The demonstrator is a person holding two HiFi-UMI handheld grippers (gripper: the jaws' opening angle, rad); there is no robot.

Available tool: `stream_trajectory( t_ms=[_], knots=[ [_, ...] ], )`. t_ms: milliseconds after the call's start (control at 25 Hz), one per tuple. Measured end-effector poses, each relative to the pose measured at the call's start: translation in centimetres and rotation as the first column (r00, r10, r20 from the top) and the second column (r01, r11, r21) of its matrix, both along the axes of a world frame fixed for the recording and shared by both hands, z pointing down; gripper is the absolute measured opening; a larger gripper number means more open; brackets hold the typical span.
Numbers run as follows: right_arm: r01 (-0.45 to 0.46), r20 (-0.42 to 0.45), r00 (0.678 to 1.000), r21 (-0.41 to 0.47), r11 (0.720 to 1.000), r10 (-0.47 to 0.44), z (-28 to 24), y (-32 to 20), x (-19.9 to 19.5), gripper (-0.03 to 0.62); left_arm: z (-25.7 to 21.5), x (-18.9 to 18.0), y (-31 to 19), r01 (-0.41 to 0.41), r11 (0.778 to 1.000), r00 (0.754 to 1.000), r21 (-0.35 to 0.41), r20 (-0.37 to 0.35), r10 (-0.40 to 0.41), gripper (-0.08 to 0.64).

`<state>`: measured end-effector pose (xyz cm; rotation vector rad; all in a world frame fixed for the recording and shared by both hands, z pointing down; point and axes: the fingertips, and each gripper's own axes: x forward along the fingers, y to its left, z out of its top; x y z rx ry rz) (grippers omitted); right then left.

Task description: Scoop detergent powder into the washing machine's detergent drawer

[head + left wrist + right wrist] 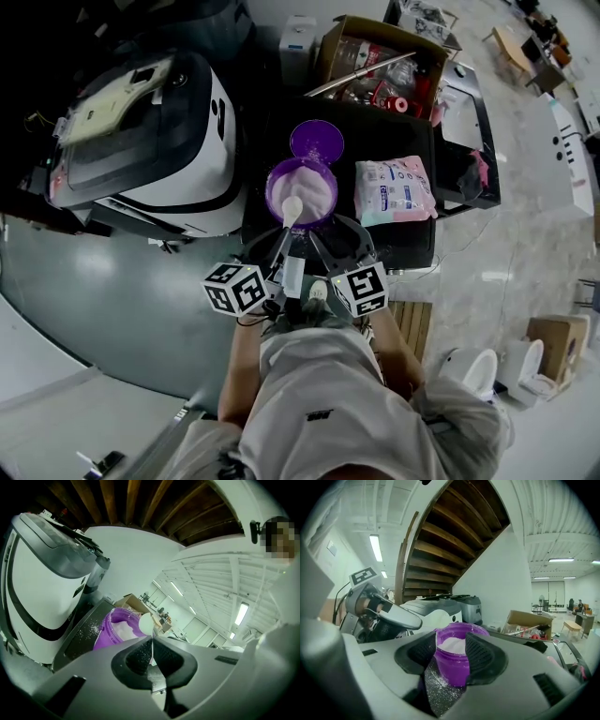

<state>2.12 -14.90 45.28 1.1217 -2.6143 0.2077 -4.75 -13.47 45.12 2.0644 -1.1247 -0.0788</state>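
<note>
"Left gripper view first: what has the left gripper (151,660) got?"

"Its jaws are pinched shut on the thin handle of a white plastic spoon (146,623). The handle runs straight ahead, with the round bowl over the purple tub (112,627)."

"And the right gripper (451,657)?"

"Clamped on either side of that round, glossy tub. Fine white powder (452,644) fills it, and loose grains speckle the dark tabletop (436,691)."

"Where next?"

"Leftward, I'd judge: the washing machine (141,131) stands just left of the tub, on the spoon hand's side. I can't pick out its drawer."
</note>
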Motion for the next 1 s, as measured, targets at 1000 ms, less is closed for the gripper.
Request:
stream_trajectory(
  t_ms=[1000],
  knots=[
    [-0.203,-0.103,0.975,-0.031,0.979,0.199,3.2,9.7,-8.2,0.196,3.3,-10.2,7.7,-0.188,0.982,0.978,0.009,-0.092,0.188,0.017]
  ],
)
